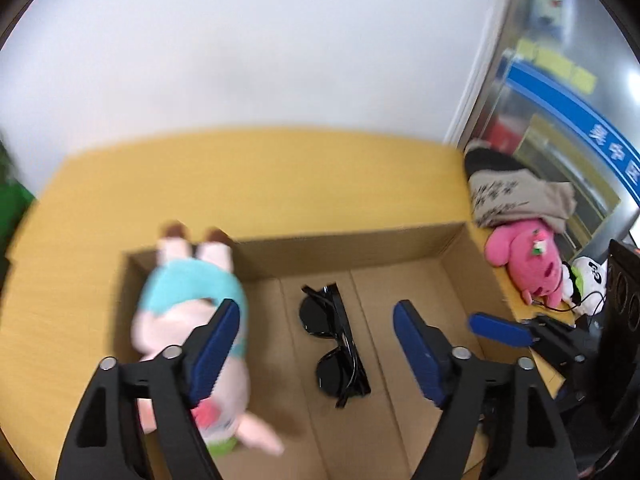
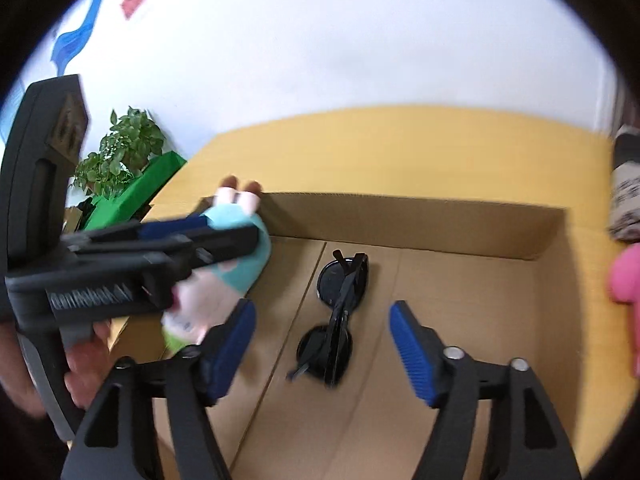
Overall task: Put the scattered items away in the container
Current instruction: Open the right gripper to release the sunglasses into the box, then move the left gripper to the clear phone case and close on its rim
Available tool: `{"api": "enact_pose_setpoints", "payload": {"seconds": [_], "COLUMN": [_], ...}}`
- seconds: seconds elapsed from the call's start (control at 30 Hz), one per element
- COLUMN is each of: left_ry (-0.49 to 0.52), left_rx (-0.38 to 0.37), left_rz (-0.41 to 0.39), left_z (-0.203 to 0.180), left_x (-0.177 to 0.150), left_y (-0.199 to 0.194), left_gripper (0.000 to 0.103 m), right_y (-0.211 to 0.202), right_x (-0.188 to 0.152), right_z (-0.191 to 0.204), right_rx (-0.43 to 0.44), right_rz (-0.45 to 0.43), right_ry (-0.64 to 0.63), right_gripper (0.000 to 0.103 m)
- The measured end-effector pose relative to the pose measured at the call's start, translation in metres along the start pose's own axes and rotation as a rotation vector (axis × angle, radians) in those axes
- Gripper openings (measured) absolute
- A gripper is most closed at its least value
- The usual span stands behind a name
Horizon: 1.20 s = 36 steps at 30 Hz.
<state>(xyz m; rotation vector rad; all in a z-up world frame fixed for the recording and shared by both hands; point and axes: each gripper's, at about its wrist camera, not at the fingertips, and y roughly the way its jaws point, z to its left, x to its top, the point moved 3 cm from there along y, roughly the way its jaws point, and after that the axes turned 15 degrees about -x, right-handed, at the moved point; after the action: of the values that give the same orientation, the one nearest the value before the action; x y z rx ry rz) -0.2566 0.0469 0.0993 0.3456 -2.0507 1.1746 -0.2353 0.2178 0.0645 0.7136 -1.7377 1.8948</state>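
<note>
An open cardboard box [image 1: 400, 240] [image 2: 440, 216] sits on the yellow table [image 1: 240, 176]. Black sunglasses [image 1: 336, 344] [image 2: 338, 312] lie folded on its floor. A pink plush in a teal dress [image 1: 188, 320] [image 2: 236, 264] lies in the box's left side, blurred. My left gripper [image 1: 316, 316] is open above the box, its left finger over the plush, not gripping it. My right gripper [image 2: 322, 320] is open over the sunglasses. The left gripper also shows in the right wrist view [image 2: 208, 232], above the plush.
A pink plush toy [image 1: 528, 260] [image 2: 628, 276], a white toy [image 1: 588, 272] and a grey folded cloth [image 1: 516, 196] lie on the table right of the box. A green box [image 2: 136, 192] and a potted plant [image 2: 120, 148] stand at the left. A white wall is behind.
</note>
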Motion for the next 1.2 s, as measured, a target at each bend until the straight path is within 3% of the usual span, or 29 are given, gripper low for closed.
{"api": "enact_pose_setpoints", "payload": {"seconds": [0.07, 0.13, 0.23, 0.4, 0.6, 0.83, 1.2], "left_ry": [0.037, 0.047, 0.054, 0.092, 0.088, 0.062, 0.085], "left_rx": [0.026, 0.043, 0.057, 0.078, 0.092, 0.104, 0.099], "left_rz": [-0.072, -0.14, -0.181, -0.226, -0.266, -0.248, -0.226], "left_z": [-0.015, -0.032, -0.052, -0.084, -0.108, -0.114, -0.124], "left_x": [-0.014, -0.035, -0.067, -0.108, -0.135, -0.162, -0.171], "left_y": [-0.036, -0.07, -0.103, -0.139, -0.162, -0.165, -0.159], "left_gripper": [0.099, 0.103, 0.103, 0.103, 0.103, 0.103, 0.103], "right_y": [-0.039, -0.07, -0.116, -0.158, -0.173, -0.187, -0.187], "right_x": [-0.015, -0.024, -0.047, -0.08, -0.111, -0.132, -0.144], "right_z": [-0.003, -0.001, 0.003, 0.004, 0.011, 0.009, 0.0], "right_rx": [-0.043, -0.105, -0.177, -0.237, -0.25, -0.245, -0.246], "right_rz": [-0.057, -0.101, -0.164, -0.193, -0.188, -0.185, -0.172], "right_ry": [-0.012, -0.043, -0.056, -0.054, -0.067, -0.055, -0.036], "right_gripper": [0.077, 0.077, 0.078, 0.078, 0.078, 0.078, 0.078]}}
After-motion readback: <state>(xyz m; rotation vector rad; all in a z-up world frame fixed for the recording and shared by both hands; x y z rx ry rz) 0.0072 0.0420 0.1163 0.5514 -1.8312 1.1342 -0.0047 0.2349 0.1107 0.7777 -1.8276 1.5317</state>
